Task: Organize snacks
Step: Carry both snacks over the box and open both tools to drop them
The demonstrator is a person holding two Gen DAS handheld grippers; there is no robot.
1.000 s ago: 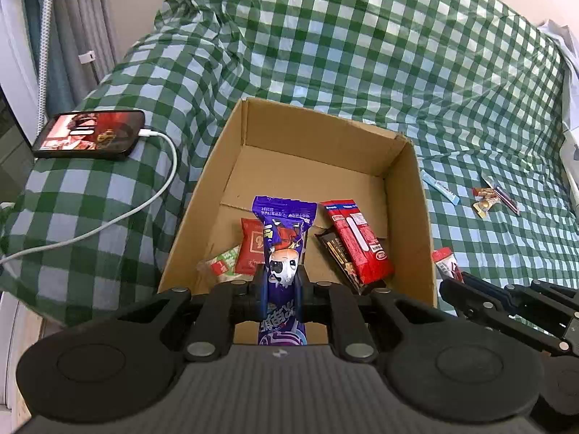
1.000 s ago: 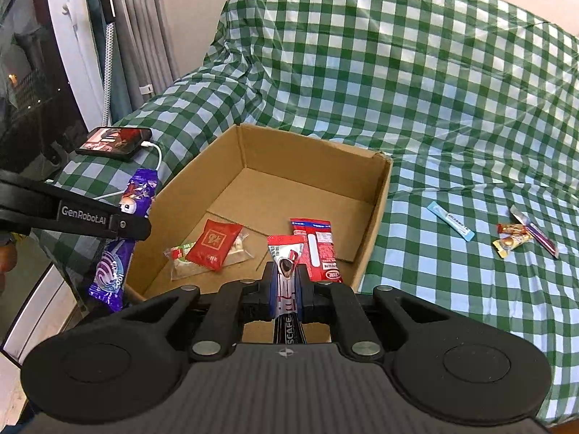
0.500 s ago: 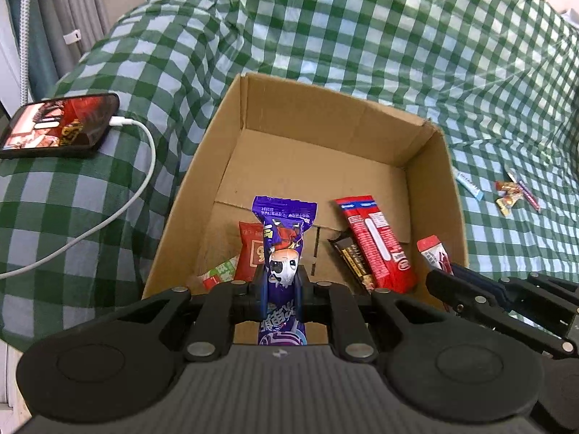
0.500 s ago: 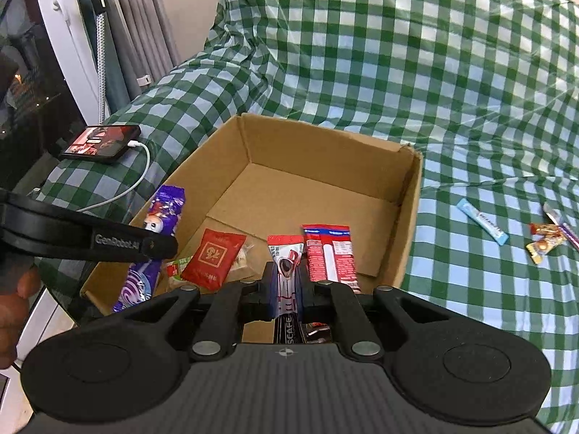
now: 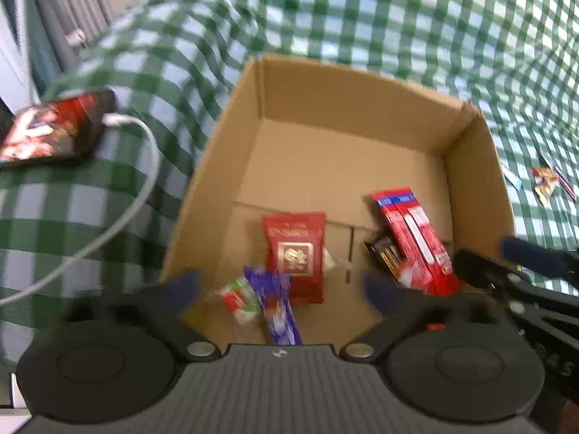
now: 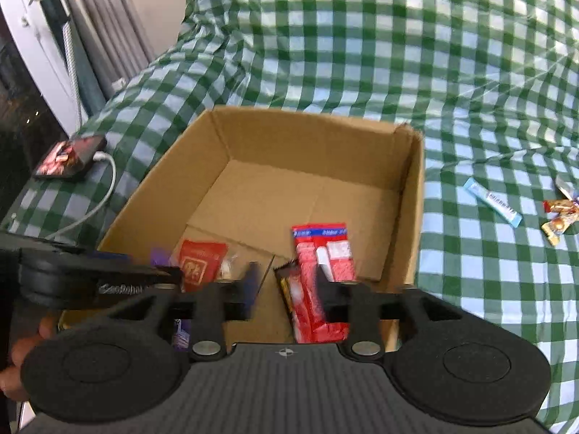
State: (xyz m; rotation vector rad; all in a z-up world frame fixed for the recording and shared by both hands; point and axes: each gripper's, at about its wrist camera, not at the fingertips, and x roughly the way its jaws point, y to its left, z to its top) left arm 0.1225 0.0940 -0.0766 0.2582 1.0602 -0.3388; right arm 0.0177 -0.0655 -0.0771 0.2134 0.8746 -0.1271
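Note:
An open cardboard box (image 5: pixel 466 166) (image 6: pixel 412 195) sits on a green checked cloth. My left gripper (image 5: pixel 280 285) hangs over its near end, jaws opening wide. A blurred purple snack packet (image 5: pixel 278 311) lies loose between them, touched by neither pad. My right gripper (image 6: pixel 289 284) is beside it, jaws opening, with a red stick packet (image 6: pixel 307 307) loose between the fingers. On the box floor lie a red square packet (image 5: pixel 295 253), a red double bar (image 5: pixel 412 224) (image 6: pixel 320 249), a dark wrapper (image 5: pixel 383 253) and a small green-and-red sweet (image 5: pixel 239 298).
A phone (image 5: pixel 54 126) (image 6: pixel 68 157) with a white cable (image 5: pixel 144 181) lies left of the box. On the cloth to the right are a light blue stick (image 6: pixel 492 206) and gold-wrapped sweets (image 6: pixel 559 217). A person's hand (image 6: pixel 21 361) shows at the lower left.
Both grippers sank toward the box and opened. The purple packet and the red stick packet, gripped before, now sit loose between the spread fingers.

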